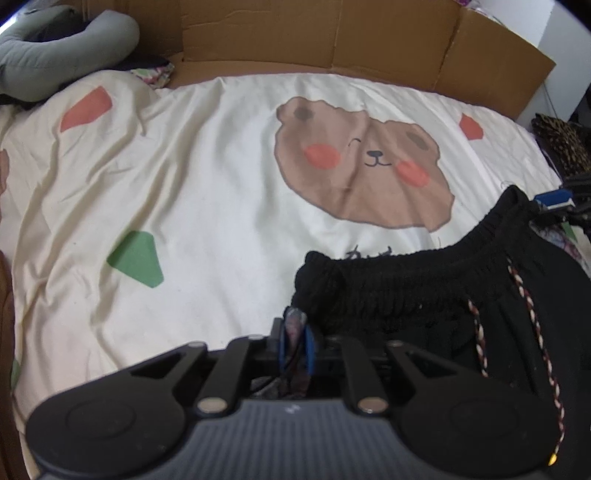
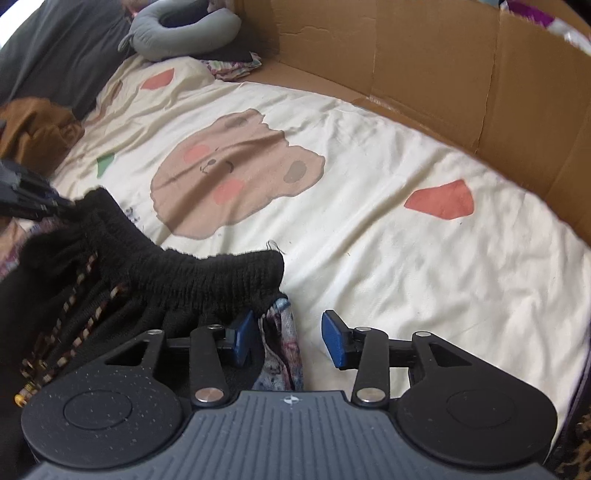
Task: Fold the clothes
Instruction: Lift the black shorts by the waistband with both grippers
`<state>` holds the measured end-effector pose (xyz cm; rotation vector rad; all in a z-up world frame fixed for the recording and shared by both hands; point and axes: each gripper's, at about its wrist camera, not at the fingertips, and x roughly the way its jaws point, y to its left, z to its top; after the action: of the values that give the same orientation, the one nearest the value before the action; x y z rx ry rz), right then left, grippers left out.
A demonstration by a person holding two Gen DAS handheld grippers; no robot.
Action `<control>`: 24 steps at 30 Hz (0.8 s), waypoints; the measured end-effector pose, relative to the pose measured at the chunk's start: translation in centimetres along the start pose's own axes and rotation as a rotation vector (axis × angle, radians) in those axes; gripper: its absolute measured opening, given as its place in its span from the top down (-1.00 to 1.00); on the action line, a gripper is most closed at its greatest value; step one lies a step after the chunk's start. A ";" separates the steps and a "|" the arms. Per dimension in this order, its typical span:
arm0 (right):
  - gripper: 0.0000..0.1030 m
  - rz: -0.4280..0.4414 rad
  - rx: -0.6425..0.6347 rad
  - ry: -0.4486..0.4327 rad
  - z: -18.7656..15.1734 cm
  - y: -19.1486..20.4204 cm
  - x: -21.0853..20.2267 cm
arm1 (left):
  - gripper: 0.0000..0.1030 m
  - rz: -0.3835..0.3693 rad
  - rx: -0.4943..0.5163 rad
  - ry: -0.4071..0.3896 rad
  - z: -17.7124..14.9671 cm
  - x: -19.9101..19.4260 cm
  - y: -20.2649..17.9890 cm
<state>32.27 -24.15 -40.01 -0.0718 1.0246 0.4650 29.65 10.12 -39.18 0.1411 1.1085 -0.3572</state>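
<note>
Black shorts with a ribbed elastic waistband and a striped drawstring lie on the bed sheet, the waistband stretched between both grippers. My left gripper is nearly closed, its blue pads pinching a patterned lining at the waistband's left corner. In the right wrist view the shorts fill the left side. My right gripper stands open at the other corner. The patterned lining hangs between its pads, near the left one and well clear of the right one.
A cream sheet with a brown bear print covers the bed. A cardboard wall runs along the back. A grey neck pillow and a brown garment lie at the far left, and a leopard-print cloth at the right.
</note>
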 end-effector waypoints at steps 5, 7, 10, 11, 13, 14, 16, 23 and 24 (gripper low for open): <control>0.05 0.091 -0.028 0.080 1.2 -0.3 2.4 | 0.37 -0.035 0.011 0.021 0.4 0.9 0.5; 0.05 0.118 -0.038 0.109 1.5 -0.4 3.3 | 0.22 -0.058 0.011 0.030 0.6 1.4 0.9; 0.05 0.152 -0.049 0.139 1.8 -0.5 4.2 | 0.23 -0.103 0.011 0.042 0.5 1.8 1.4; 0.04 0.162 -0.056 0.144 1.8 -0.6 4.3 | 0.23 -0.120 0.016 0.047 0.5 1.9 1.4; 0.04 0.184 -0.076 0.156 1.8 -0.6 4.4 | 0.31 -0.155 0.026 0.057 0.4 2.1 1.6; 0.04 0.196 -0.087 0.166 1.9 -0.5 4.5 | 0.33 -0.176 0.035 0.067 0.4 2.2 1.6; 0.06 0.215 -0.105 0.181 1.9 -0.5 4.7 | 0.37 -0.202 0.061 0.086 0.2 2.3 1.5; 0.66 0.192 -0.199 0.187 1.9 0.9 4.8 | 0.76 -0.182 0.149 0.088 0.2 2.2 0.6; 0.69 0.177 -0.216 0.181 1.9 1.1 4.6 | 0.79 -0.162 0.163 0.079 0.2 1.9 0.5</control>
<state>35.33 -21.07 -42.65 -0.2205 1.1603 0.7409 30.78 10.11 -40.80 0.2121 1.1716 -0.5917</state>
